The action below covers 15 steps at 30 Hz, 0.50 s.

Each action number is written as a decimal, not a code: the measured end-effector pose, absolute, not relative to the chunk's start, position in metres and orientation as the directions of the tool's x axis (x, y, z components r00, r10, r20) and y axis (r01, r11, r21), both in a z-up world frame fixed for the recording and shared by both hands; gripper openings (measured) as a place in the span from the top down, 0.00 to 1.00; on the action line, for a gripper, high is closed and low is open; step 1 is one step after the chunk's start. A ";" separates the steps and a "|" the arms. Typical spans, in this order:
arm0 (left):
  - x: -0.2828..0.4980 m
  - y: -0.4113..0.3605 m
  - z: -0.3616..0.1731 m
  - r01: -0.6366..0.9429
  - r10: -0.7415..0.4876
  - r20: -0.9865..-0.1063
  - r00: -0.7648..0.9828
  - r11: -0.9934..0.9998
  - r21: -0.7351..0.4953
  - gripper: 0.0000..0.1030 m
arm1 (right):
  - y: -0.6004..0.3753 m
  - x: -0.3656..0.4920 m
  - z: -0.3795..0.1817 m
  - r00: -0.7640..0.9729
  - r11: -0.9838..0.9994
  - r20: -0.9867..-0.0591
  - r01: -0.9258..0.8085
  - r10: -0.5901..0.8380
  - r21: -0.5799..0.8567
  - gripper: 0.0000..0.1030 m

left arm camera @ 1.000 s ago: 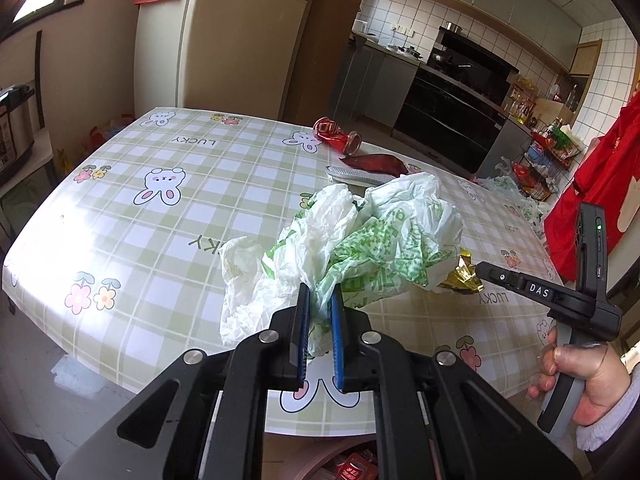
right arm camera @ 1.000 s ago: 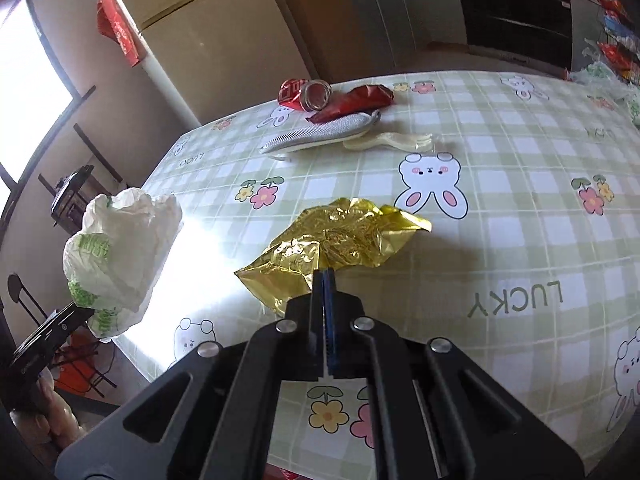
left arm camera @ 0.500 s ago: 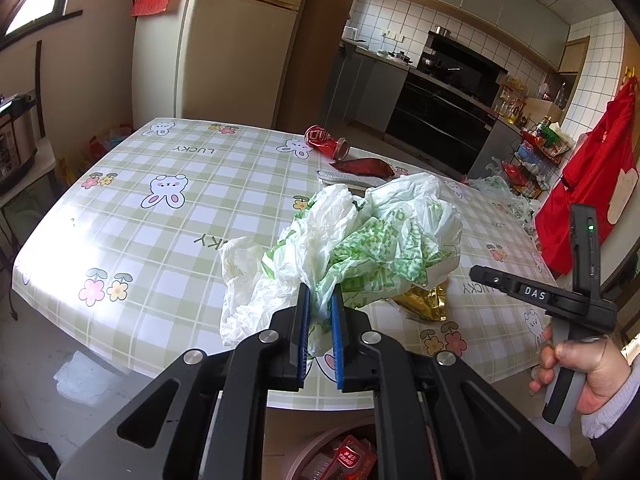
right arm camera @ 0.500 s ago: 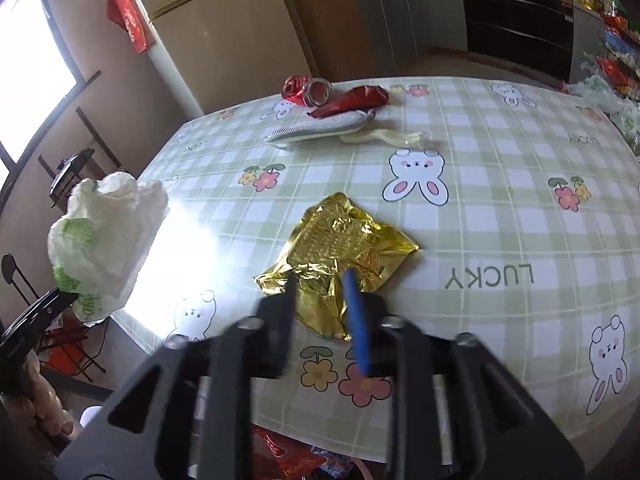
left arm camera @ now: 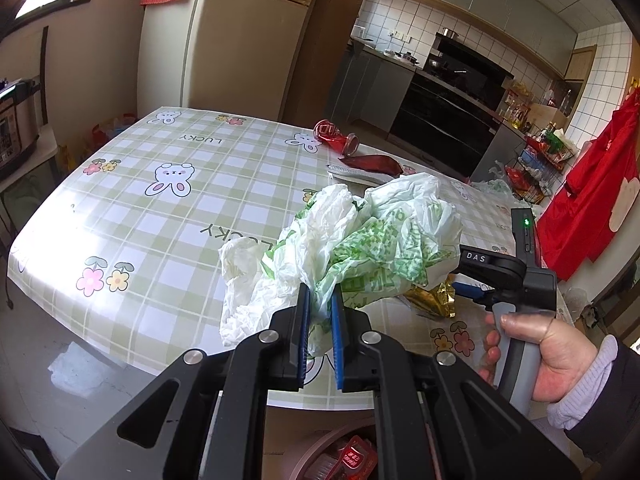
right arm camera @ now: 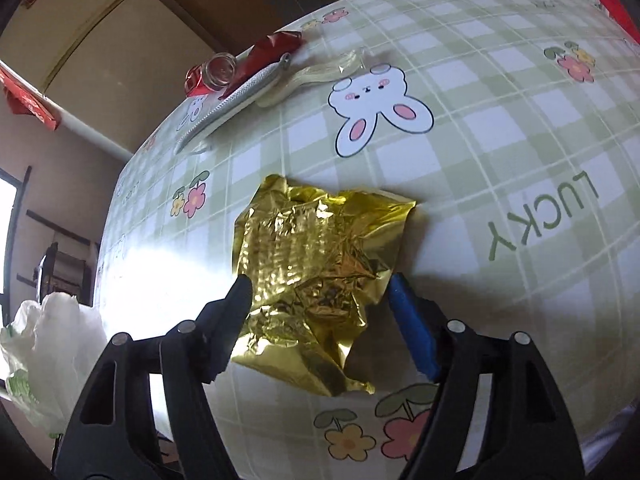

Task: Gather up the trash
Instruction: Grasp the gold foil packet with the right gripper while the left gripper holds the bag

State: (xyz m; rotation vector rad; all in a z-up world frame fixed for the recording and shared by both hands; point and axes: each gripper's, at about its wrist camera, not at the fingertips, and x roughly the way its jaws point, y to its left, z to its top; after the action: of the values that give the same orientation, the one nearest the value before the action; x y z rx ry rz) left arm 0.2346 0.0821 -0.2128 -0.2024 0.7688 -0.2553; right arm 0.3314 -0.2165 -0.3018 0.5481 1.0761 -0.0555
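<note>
The left gripper (left arm camera: 319, 322) fingers squeeze the plastic bag (left arm camera: 360, 248). The right gripper (right arm camera: 320, 300) fingers are spread wide around the gold wrapper (right arm camera: 316, 256). The crinkly foil might slip out.

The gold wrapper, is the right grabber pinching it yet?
Apart. The right wrist view shows the right gripper open, fingers either side of the gold wrapper, not closed on it.

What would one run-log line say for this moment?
left gripper: shut on plastic bag | right gripper: open, straddling gold wrapper on table | crushed can: uncollected
</note>
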 end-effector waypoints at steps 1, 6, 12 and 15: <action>0.236 0.083 -0.215 0.151 -0.301 -0.660 0.688 0.949 -0.276 0.90 | -0.212 0.335 -0.301 0.483 0.880 -0.854 0.301 0.192 0.368 0.30; 0.239 0.084 -0.226 0.135 -0.300 -0.676 0.673 0.949 -0.286 0.90 | -0.206 0.343 -0.302 0.493 0.901 -0.852 0.267 0.178 0.342 0.52; 0.241 0.092 -0.230 0.120 -0.290 -0.681 0.673 0.951 -0.286 0.90 | -0.201 0.333 -0.285 0.555 0.918 -0.807 0.184 0.199 0.353 0.60; 0.239 0.092 -0.229 0.118 -0.285 -0.680 0.675 0.952 -0.282 0.90 | -0.203 0.325 -0.275 0.581 0.920 -0.787 0.159 0.207 0.359 0.60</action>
State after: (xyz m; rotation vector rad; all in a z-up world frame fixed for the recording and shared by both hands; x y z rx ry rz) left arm 0.2385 0.0924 -0.2288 -0.2223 0.7989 -0.2290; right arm 0.3253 -0.2030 -0.2749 0.4182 0.9576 0.0290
